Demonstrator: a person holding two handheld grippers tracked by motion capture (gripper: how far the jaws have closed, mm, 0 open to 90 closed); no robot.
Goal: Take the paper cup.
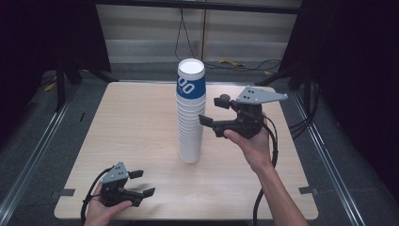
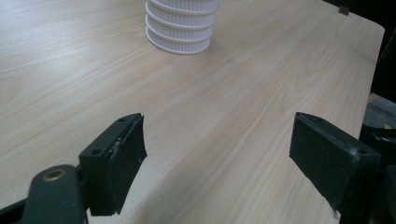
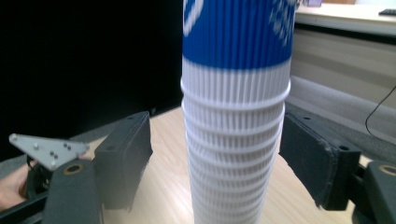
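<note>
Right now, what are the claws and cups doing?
Right claw open beside tall white ribbed paper cup stack, not touching. Left claw open, idle. Nothing in the way.

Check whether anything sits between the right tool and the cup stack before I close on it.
Nothing visible does. The right tool is level with the upper part of the cup stack, jaws open, and its own view shows the stack between the jaws with gaps on both sides.

A tall stack of white ribbed paper cups, topmost banded blue, stands mid-table on the pale wooden table, the sole obstacle. Left, behind and in front of the stack lies bare wood; the right gripper crowds its right side.
</note>
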